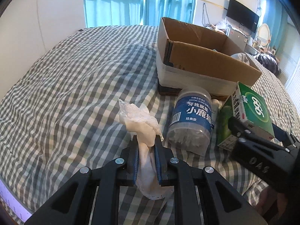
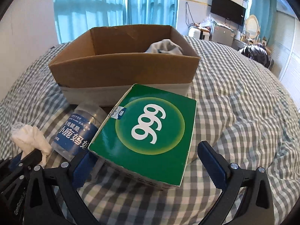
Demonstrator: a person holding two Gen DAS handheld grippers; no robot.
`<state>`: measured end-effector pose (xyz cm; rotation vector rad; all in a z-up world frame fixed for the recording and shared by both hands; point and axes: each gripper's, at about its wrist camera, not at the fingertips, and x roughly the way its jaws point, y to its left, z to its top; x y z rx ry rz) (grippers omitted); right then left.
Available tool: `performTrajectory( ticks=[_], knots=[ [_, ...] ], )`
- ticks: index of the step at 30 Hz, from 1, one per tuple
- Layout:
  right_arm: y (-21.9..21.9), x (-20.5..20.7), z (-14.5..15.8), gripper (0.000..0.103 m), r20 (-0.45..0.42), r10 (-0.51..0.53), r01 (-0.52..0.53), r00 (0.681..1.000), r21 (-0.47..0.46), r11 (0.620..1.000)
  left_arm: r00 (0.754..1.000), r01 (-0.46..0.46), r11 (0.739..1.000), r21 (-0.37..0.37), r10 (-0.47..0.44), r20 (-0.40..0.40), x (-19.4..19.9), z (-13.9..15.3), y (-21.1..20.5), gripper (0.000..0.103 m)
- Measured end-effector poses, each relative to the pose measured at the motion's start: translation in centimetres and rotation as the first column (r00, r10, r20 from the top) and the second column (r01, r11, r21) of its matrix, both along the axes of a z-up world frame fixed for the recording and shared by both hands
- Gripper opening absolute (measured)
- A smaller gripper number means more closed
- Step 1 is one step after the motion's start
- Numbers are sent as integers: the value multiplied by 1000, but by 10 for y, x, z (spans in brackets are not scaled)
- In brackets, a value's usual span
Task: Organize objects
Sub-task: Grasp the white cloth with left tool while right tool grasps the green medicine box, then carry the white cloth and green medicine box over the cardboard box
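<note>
My left gripper is shut on a white bundle wrapped in clear plastic, held just above the checked bedspread; it also shows in the right wrist view. My right gripper is open, its blue pads on either side of a green "666" box that lies on the bed; the left pad touches the box, the right pad stands apart. The box also shows in the left wrist view. A clear dental floss jar with a blue label lies on its side between bundle and box.
An open cardboard box stands on the bed behind the objects, with a grey cloth inside at its far right. The checked bedspread spreads left and right. A TV and cluttered desk stand at the far wall.
</note>
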<state>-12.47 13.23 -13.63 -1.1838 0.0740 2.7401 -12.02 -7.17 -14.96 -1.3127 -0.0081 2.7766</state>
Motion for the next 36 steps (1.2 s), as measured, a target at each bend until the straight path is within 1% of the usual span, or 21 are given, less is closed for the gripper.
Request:
performTrajectory(
  ticks=[1,3,7,10,12,16,17,22,27,31,36],
  knots=[
    [2,1,1,100,-1,6,-6,1000,-7,1000,1000,2,1000,-2,-2,0,-1,0,0,15],
    [4,2,3,89,0,26,-26,1000,-7,1000,1000,7,1000,-10,-7,0,-1,-1,1,15],
    [8,8,7,88,7,54,-54,998,-22,998,1000,-1,1000,-20,1,-6,-1,-2,1,15],
    [11,20,15,87,-1,73,-73,997,-33,997,1000,-3,1000,-9,3,-5,0,-2,-1,15],
    [15,30,21,87,-10,87,-88,996,-36,995,1000,5,1000,0,-5,12,2,-3,1,15],
    [21,51,30,86,-22,108,-109,994,-56,992,999,17,997,72,-20,36,9,2,5,15],
    [23,57,32,85,-24,113,-114,993,-61,992,999,17,997,78,-20,35,13,4,7,15],
    [27,80,49,85,-50,128,-131,991,-74,989,999,10,998,60,-12,38,36,14,10,15],
    [31,105,82,85,-119,140,-151,983,-87,985,1000,4,1000,26,-3,-8,56,42,11,15],
    [30,125,106,85,-170,152,-167,974,-75,983,998,6,999,33,-4,-68,70,73,13,15],
    [33,146,139,85,-240,167,-186,956,-58,981,991,33,999,41,-27,-131,78,106,20,15]
  ],
)
